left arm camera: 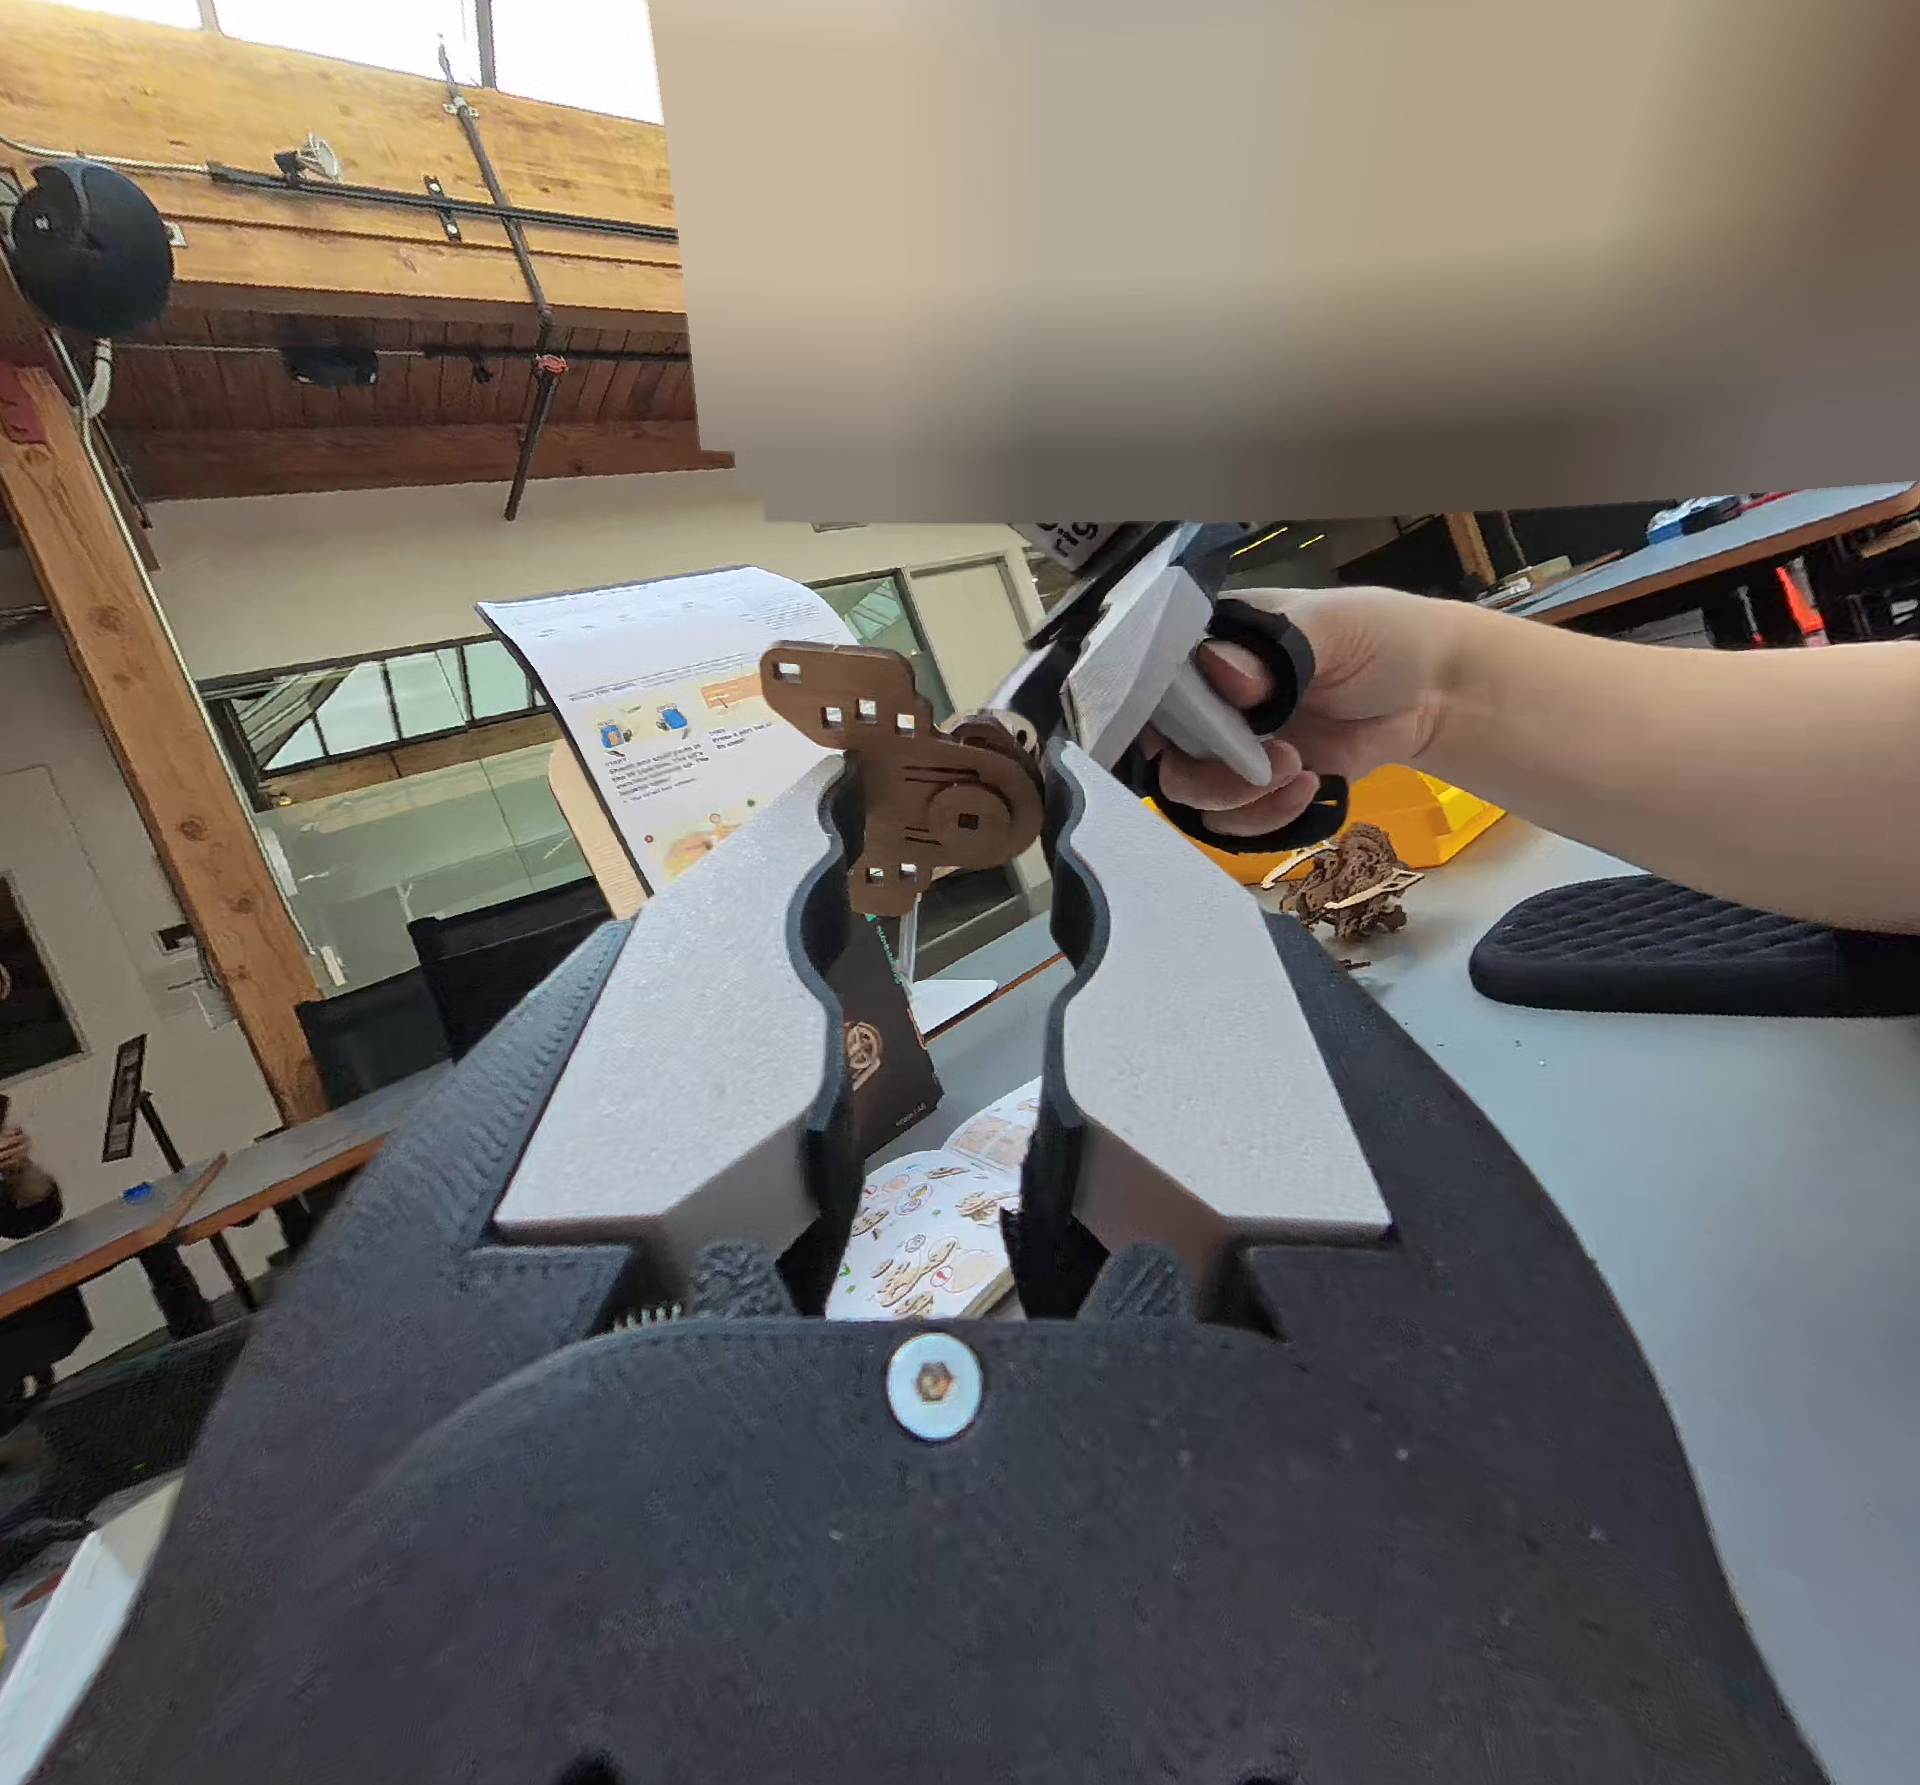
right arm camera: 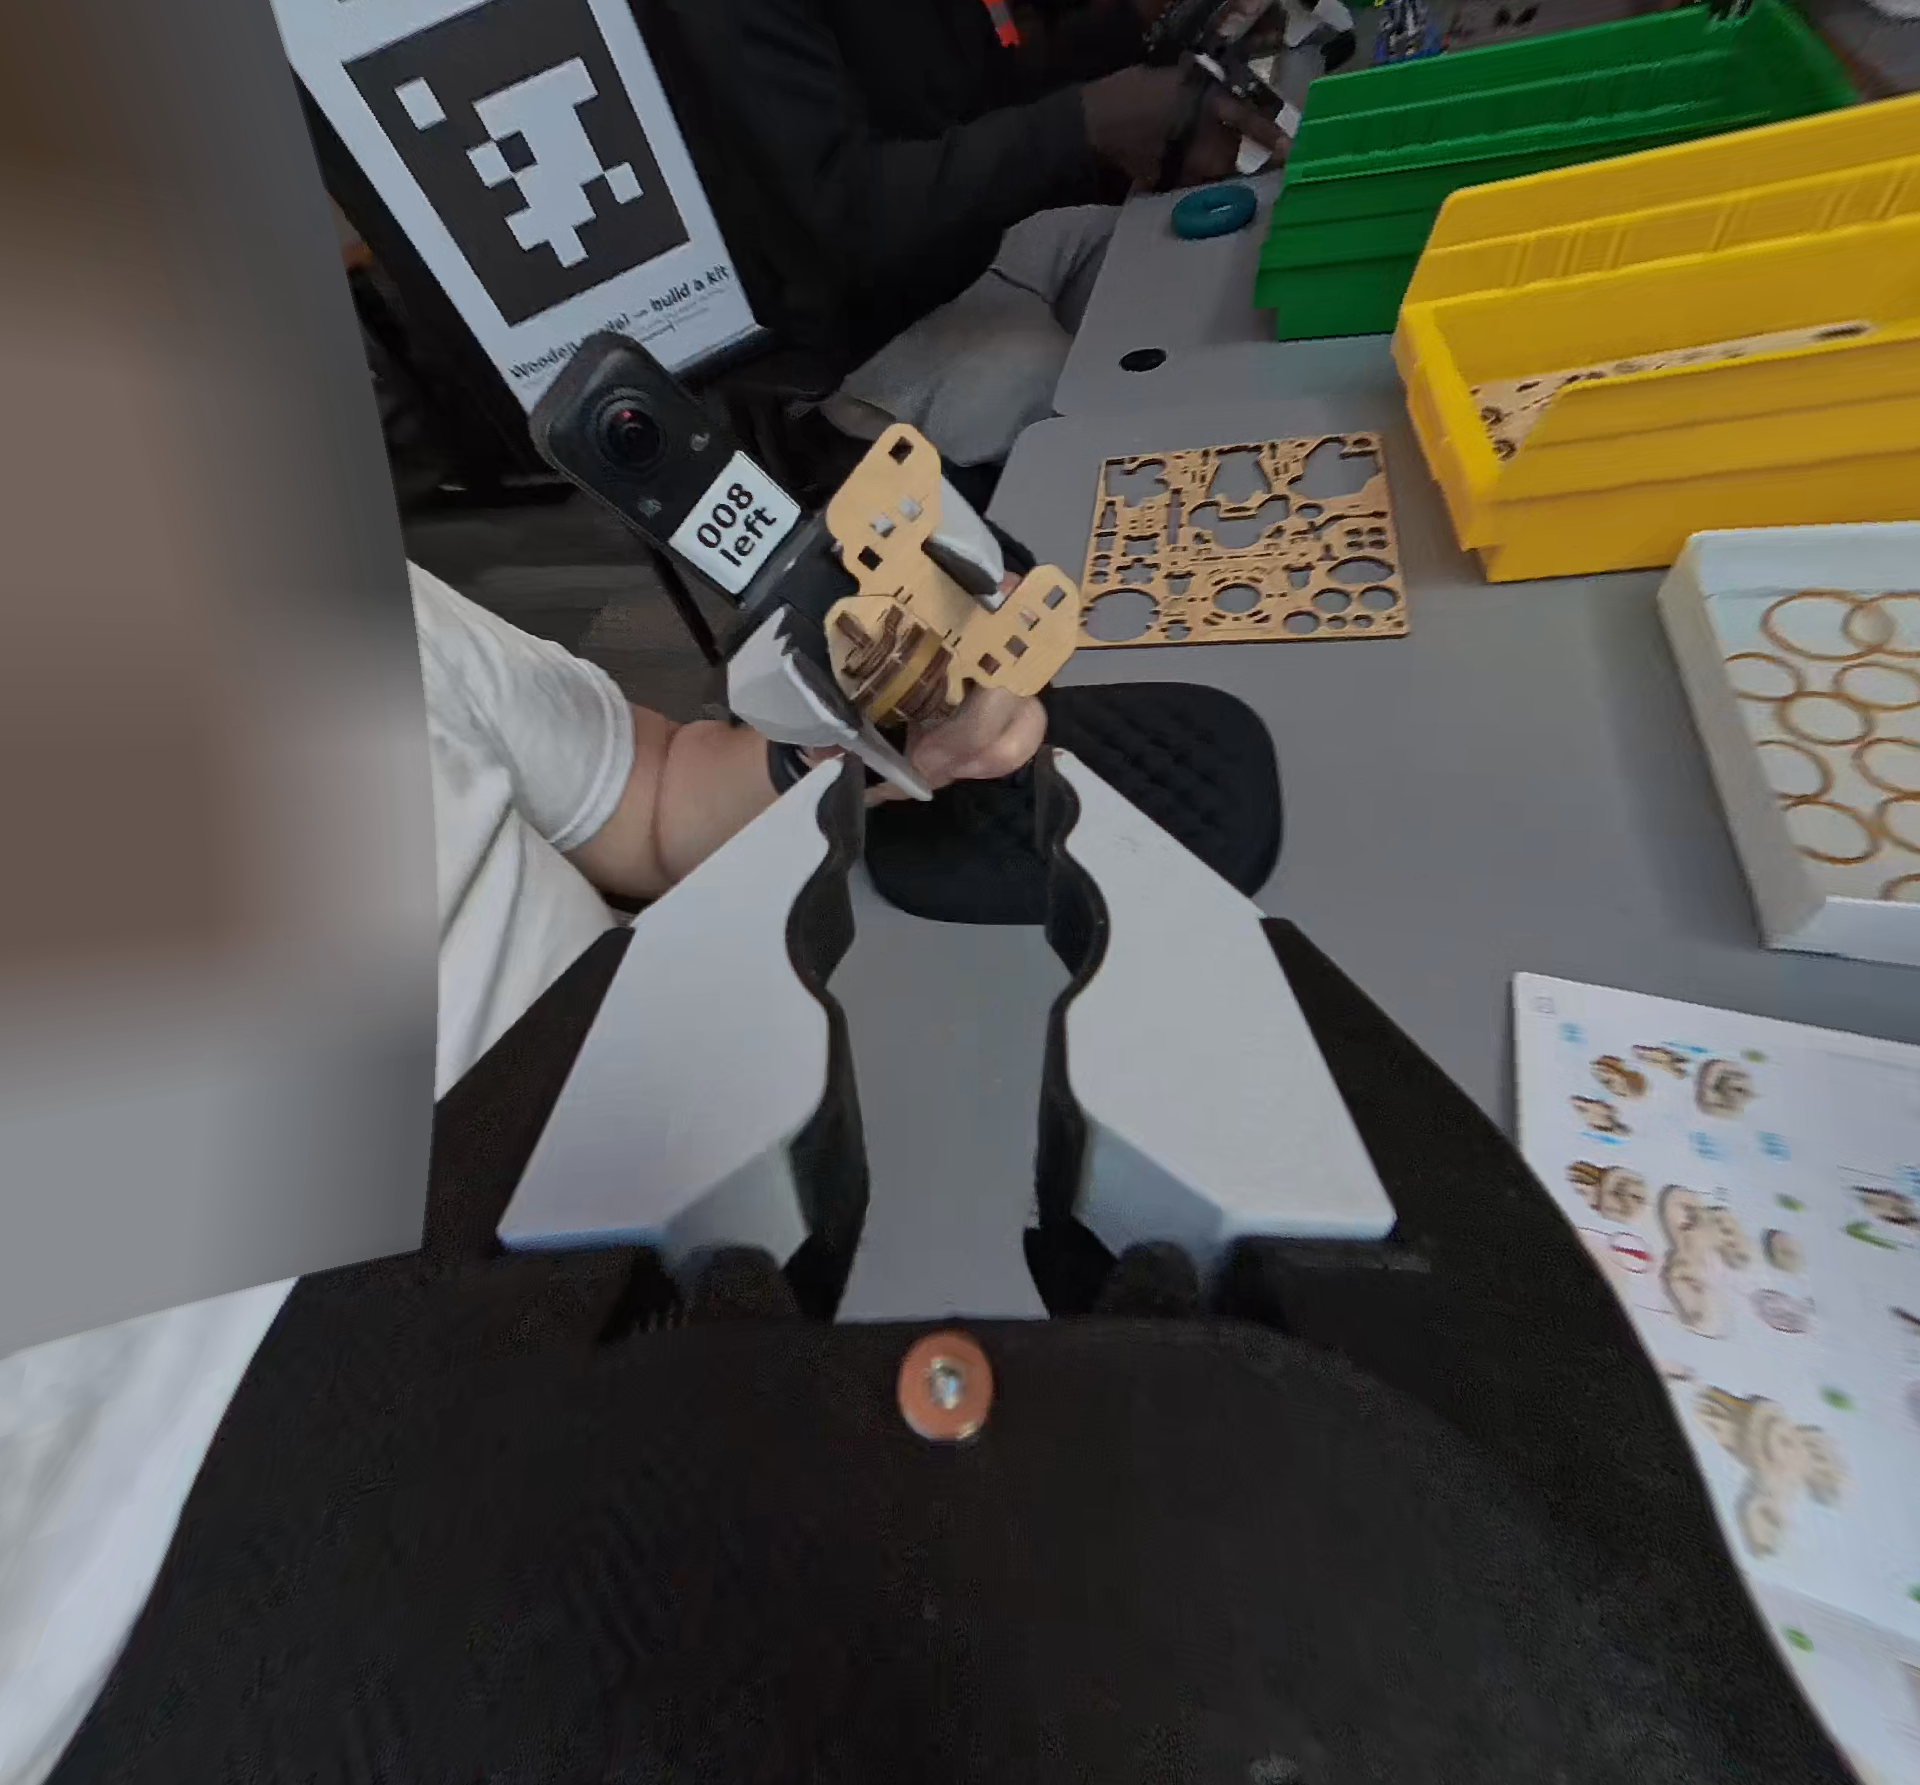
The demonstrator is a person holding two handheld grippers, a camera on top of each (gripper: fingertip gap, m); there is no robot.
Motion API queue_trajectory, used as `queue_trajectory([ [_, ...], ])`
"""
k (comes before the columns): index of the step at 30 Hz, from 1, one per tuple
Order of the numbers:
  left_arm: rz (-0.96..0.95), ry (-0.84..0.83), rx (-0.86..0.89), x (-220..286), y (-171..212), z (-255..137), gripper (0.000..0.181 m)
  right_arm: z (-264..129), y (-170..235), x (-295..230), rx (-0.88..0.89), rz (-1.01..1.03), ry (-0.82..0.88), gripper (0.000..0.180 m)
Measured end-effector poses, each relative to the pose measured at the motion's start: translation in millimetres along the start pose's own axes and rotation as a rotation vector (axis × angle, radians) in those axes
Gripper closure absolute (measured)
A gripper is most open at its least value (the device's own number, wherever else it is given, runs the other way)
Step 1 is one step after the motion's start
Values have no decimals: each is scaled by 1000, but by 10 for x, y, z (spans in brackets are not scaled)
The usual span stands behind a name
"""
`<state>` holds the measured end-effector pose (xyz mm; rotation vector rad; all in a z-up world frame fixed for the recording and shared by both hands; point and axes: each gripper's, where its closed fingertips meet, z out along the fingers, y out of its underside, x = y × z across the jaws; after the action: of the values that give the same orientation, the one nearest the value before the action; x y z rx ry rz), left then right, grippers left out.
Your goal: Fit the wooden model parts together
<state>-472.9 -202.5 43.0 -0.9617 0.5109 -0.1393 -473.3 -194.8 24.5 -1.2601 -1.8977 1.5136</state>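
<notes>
Left gripper [left arm camera: 951,779]: fingers closed partway on the wooden model part [left arm camera: 914,779], pinching it at their tips, raised off the table.
Right gripper [right arm camera: 945,779]: parted, nothing between its fingers; just short of the held part [right arm camera: 935,613].
Ahead of right gripper: black mesh pad [right arm camera: 1143,779] on the grey table [right arm camera: 1455,800]; beyond it a punched-out wooden sheet [right arm camera: 1247,540].
To its right: yellow bins [right arm camera: 1662,333], green bins [right arm camera: 1558,146], white tray of wooden rings [right arm camera: 1829,727], instruction sheet [right arm camera: 1714,1268].
Part's make: flat laser-cut plywood, lobed outline, square slots, stacked round discs on one face.
Gripper fingers: grey outer faces, wavy black pads.
</notes>
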Motion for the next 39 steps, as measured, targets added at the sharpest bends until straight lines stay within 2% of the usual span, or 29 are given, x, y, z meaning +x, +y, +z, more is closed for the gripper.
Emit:
queue_trajectory([
  [2, -74, 44, -22, 19, 54, 10, 148, -66, -73, 58, 21, -252, 115, 145],
  [4, -137, 74, -53, 23, 127, 22, 148, -107, -139, -73, 56, -460, 132, 150],
  [8, -209, 125, -77, 56, 186, 31, 148, -83, -94, -85, 9, -588, 197, 160],
  [20, -169, 159, -129, 139, 288, 47, 148, 24, 72, -28, -89, -551, 183, 168],
  [39, -145, 223, -112, 269, 254, 45, 148, 21, 137, -148, -46, -465, 8, 169],
])
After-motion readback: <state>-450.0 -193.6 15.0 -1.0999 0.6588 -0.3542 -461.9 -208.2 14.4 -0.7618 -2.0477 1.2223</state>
